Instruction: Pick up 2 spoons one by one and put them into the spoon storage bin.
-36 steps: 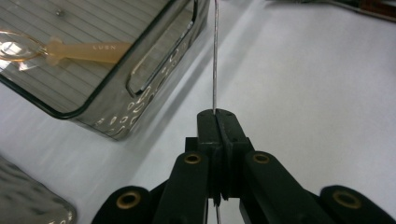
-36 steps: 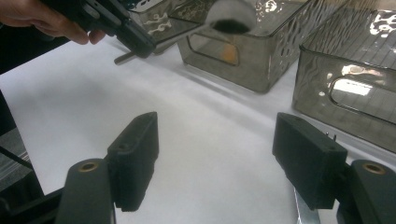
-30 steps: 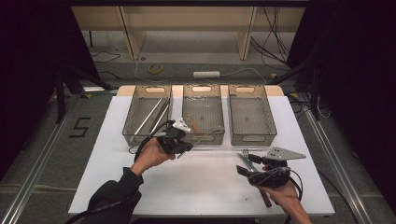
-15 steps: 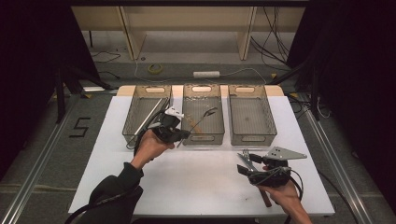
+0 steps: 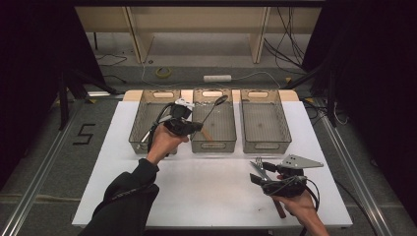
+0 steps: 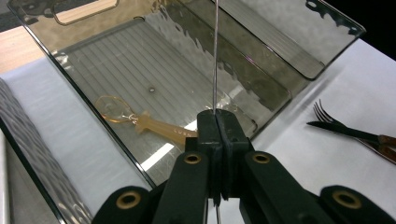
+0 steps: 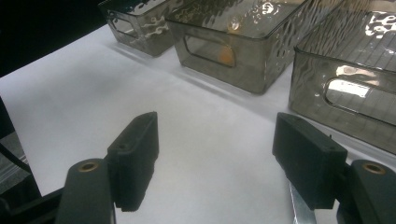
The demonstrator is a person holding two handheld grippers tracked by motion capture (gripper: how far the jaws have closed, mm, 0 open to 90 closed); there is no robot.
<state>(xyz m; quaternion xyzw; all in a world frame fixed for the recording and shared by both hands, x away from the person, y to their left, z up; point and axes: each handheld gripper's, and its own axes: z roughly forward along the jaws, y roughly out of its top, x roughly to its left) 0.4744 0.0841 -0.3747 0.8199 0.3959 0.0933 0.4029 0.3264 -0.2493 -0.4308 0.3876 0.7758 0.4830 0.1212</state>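
Since a second ago your left hand-held gripper [image 5: 199, 126], pinching a spoon [image 5: 212, 109], rose over the middle bin [image 5: 212, 145]; drop pending. Right hand-held gripper [image 5: 256, 172] sits spread, fork [image 6: 348, 127] beside it waiting.

The person's left arm, lower left of the high view, is in a long black sleeve [image 5: 129, 194] bunched at the wrist; the other forearm, lower right, is bare. Both grippers are matte black plastic. The left gripper [image 6: 217, 122] has chunky link arms with brass-coloured rivets at the pivots. Same rivets on the right gripper [image 7: 224, 154], whose jaw blocks are squared-off. The right one also carries a grey three-cornered plate [image 5: 296, 162] on top, and a black cable [image 5: 312, 192] loops off it.
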